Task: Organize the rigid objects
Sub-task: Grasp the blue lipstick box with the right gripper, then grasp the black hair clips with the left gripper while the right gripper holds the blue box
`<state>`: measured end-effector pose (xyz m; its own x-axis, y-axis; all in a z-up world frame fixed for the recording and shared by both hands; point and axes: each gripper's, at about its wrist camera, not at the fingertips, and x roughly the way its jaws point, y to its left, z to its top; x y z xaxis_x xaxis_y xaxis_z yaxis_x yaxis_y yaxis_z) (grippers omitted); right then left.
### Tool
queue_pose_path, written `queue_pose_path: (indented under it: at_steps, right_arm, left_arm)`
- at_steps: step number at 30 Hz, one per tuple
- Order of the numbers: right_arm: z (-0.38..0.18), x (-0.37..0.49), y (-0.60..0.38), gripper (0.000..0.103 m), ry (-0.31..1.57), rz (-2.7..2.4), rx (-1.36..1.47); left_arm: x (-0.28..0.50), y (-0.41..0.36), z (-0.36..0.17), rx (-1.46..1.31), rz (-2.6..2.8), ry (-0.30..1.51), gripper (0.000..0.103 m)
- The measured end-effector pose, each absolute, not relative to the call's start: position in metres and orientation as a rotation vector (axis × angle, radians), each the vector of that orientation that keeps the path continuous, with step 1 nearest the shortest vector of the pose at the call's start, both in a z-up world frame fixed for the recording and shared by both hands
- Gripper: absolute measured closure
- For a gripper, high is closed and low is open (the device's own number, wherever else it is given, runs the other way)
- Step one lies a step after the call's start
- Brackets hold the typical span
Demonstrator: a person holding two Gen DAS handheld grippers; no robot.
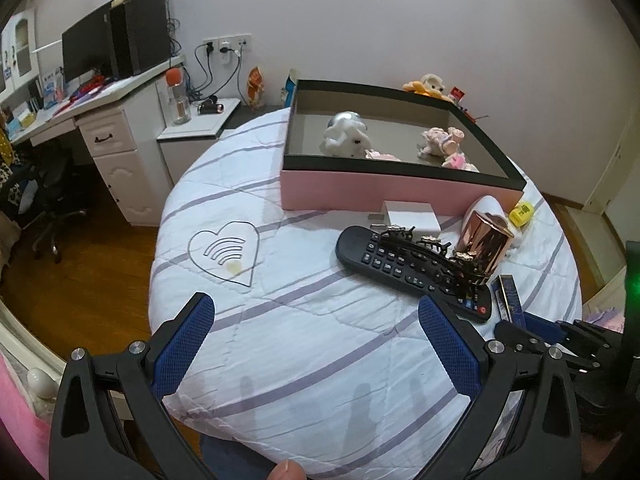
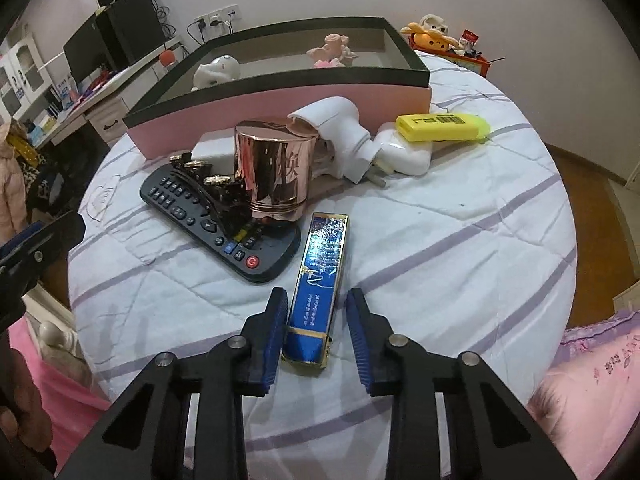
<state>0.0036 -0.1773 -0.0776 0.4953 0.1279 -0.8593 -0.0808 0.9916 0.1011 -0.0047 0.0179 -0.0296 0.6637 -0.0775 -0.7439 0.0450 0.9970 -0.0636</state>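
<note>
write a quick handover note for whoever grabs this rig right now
Right gripper: jaws straddle the near end of the blue box; left pad looks in contact, a gap shows at the right pad, so not a firm grip yet.
Left gripper: open, empty, over bare quilt.
Things: remote with a hair clip on it, copper tin, white plugs and yellow case lie on the quilt in front of the pink tray.
Done: the tray holds only soft toys.
Left: grip the blue box, then presumably move it and the other items into the tray.
</note>
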Motion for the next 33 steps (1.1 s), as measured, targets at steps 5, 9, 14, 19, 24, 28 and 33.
queue_pose_path:
  at_steps: [5, 9, 14, 19, 24, 28, 33]
  right_arm:
    - [-0.08, 0.01, -0.167, 0.075, 1.023, 0.108, -0.023]
    - [-0.078, 0.008, -0.17, 0.083, 1.011, 0.115, -0.032]
    - [-0.076, 0.003, -0.182, 0.083, 1.002, 0.132, 0.025]
    - [-0.075, 0.001, -0.187, 0.083, 0.999, 0.146, 0.041]
    - [-0.075, 0.003, -0.192, 0.083, 0.998, 0.157, 0.054]
    - [-0.076, 0.005, -0.192, 0.082, 1.0, 0.17, 0.054]
    - [-0.076, 0.006, -0.194, 0.082, 1.0, 0.183, 0.063]
  left_arm:
    - [-0.005, 0.012, -0.028, -0.024, -0.075, 0.836, 0.0]
    - [-0.003, 0.01, -0.028, -0.031, -0.075, 0.833, 0.0]
    - [0.007, -0.002, -0.028, -0.063, -0.131, 0.845, 0.0]
    - [0.02, -0.021, -0.03, -0.061, -0.17, 0.857, 0.0]
    - [0.033, -0.036, -0.039, -0.085, -0.181, 0.885, 0.0]
    - [0.039, -0.043, -0.048, -0.084, -0.151, 0.896, 0.0]
    - [0.054, -0.047, -0.059, -0.087, -0.1, 0.898, 0.0]
